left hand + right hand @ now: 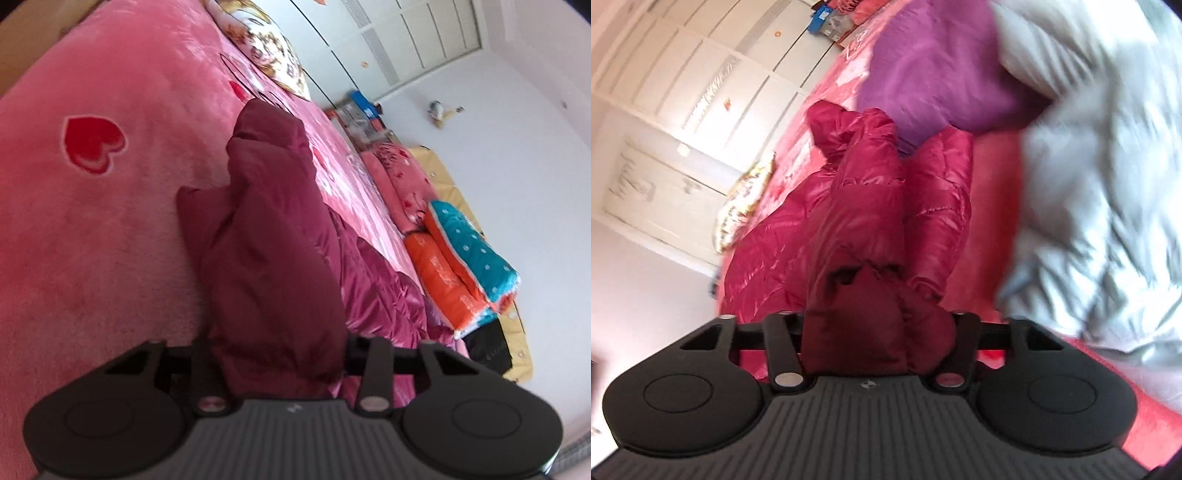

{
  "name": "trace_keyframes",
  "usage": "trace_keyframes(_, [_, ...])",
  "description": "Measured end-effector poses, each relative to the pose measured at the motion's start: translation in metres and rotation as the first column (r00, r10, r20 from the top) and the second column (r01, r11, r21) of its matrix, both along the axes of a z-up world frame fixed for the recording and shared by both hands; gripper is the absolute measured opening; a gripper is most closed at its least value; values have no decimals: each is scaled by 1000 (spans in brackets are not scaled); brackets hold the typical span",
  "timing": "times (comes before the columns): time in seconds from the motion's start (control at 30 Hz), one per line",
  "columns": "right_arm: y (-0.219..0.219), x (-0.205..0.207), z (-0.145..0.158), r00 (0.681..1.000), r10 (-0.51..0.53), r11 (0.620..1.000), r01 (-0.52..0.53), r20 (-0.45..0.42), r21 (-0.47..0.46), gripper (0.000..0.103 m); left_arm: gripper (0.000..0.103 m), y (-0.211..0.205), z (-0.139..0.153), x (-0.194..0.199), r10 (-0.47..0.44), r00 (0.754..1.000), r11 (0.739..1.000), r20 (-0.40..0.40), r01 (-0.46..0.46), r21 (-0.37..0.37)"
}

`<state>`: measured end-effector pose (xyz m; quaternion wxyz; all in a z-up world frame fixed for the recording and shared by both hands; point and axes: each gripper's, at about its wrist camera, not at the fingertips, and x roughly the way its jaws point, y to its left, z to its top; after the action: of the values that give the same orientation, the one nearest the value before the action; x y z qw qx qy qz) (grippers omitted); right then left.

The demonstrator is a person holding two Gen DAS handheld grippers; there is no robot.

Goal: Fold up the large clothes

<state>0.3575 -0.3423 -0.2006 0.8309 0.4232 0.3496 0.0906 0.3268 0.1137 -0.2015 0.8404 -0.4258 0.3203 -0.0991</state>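
Holding a gripper in each hand, we angle both downward over a bed covered by a pink fleece blanket (110, 229) with red hearts. The left gripper (277, 354) has its jaws drawn in on a thick bunch of a dark red puffer jacket (266, 229); the fabric fills the gap between them and rises up and away from the camera in a tall fold. The rest of the jacket lies crumpled on the blanket to the right of that fold.

The right gripper (877, 332) likewise pinches a wad of the same puffer jacket (864, 206), whose shiny quilted body stretches ahead across the bed. Just beyond the jacket lies a purple garment (938, 62), and to its right a pale grey quilted coat (1100, 177), blurred. White wardrobe doors (701, 74) stand behind the bed.
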Motion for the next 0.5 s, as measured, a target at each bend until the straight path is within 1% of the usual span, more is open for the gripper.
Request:
trace_keyframes(0.03, [7, 0, 13, 1000, 3, 999, -3, 4, -43, 54, 33, -1, 3, 0, 9, 1000, 1000, -2, -9, 5])
trace_keyframes(0.13, [29, 3, 54, 999, 32, 984, -26, 35, -179, 47, 27, 1, 12, 0, 34, 999, 999, -12, -34, -13])
trace_keyframes(0.2, [49, 8, 82, 996, 69, 957, -49, 62, -288, 45, 25, 6, 20, 2, 53, 998, 998, -21, -54, -22])
trace_keyframes(0.27, [67, 12, 106, 990, 105, 931, -66, 91, -358, 43, 24, 12, 31, 6, 67, 998, 997, -17, -68, -21])
trace_keyframes(0.4, [98, 23, 146, 971, 183, 885, -95, 153, -455, 39, 24, 30, 64, 16, 111, 993, 994, 27, -111, 6])
trace_keyframes(0.5, [118, 41, 167, 958, 218, 875, -107, 186, -472, 38, 24, 48, 86, 25, 163, 983, 986, 82, -166, 26])
